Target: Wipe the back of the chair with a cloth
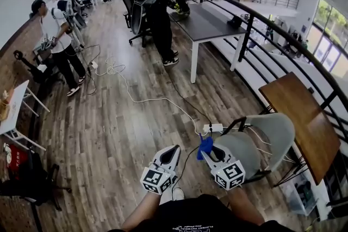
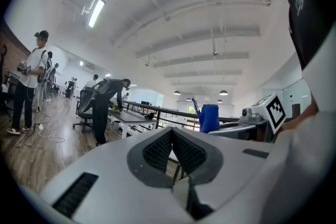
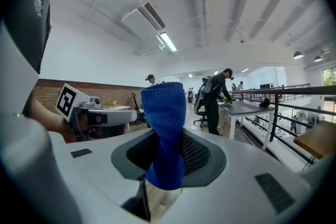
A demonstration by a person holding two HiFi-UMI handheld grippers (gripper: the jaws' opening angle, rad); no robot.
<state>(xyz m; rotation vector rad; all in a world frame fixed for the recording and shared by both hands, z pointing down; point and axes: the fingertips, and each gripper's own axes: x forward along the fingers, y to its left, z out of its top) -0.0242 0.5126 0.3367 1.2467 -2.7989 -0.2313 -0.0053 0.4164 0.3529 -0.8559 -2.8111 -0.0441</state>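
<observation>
- As I looked through the right gripper view, the right gripper (image 3: 169, 155) had its fingers clamped on a blue cloth (image 3: 164, 128), which stood up out of the jaws in a bunched column.
- From the head view, the cloth (image 1: 205, 145) sat at the tip of the right gripper (image 1: 209, 152), just beside the near edge of the grey chair (image 1: 272, 136). I could not tell whether cloth and chair touched.
- The left gripper (image 2: 172, 150) had its ribbed pads pressed together at the tips, with nothing between them.
- From the head view, the left gripper (image 1: 173, 154) hung over the wood floor (image 1: 109, 133), beside the right one and clear of the chair.
- A brown wooden table (image 1: 304, 122) stood just beyond the chair, against the black railing (image 1: 255, 24).
- A white power strip (image 1: 213, 128) lay on the floor close to the chair, with a white cable (image 1: 147, 99) running away from it.
- A person in dark clothes (image 1: 163, 8) bent over a dark desk (image 1: 206, 24), well apart from the chair.
</observation>
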